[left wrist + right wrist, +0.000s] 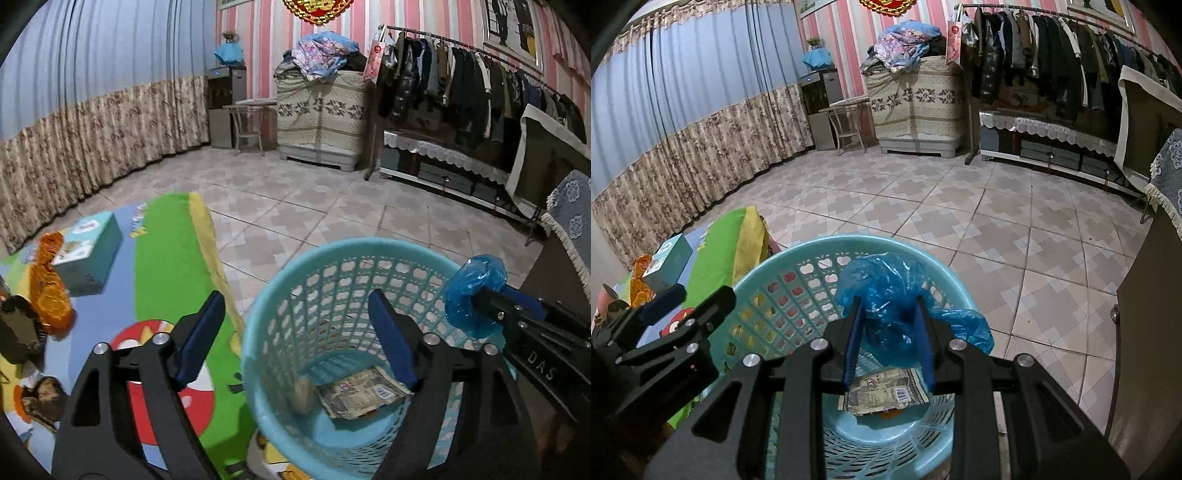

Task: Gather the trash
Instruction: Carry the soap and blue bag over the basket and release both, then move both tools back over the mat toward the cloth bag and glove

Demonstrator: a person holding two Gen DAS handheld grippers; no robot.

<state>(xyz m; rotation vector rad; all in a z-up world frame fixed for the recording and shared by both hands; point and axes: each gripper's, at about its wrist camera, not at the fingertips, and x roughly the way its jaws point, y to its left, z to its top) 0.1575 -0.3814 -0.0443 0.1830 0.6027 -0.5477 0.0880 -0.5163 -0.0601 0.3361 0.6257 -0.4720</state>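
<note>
A light blue mesh trash basket point(332, 254) stands on the floor, also seen in the right wrist view point(798, 258). Inside lie a flattened printed wrapper point(360, 395) point(886, 391) and a small beige lump point(304, 393). My right gripper point(888, 325) is shut on a crumpled blue plastic bag point(886, 291) and holds it over the basket's rim; in the left wrist view the bag point(474, 291) hangs at the basket's right edge. My left gripper point(295, 328) is open and empty, its right finger over the basket and its left finger over the mat.
A colourful cartoon play mat point(162, 266) lies left of the basket with a teal tissue box point(90, 251), an orange plastic wrapper point(50, 284) and dark scraps point(18, 332) on it. Tiled floor point(997, 221) stretches ahead. A clothes rack point(461, 81) and dark cabinet point(1145, 350) stand right.
</note>
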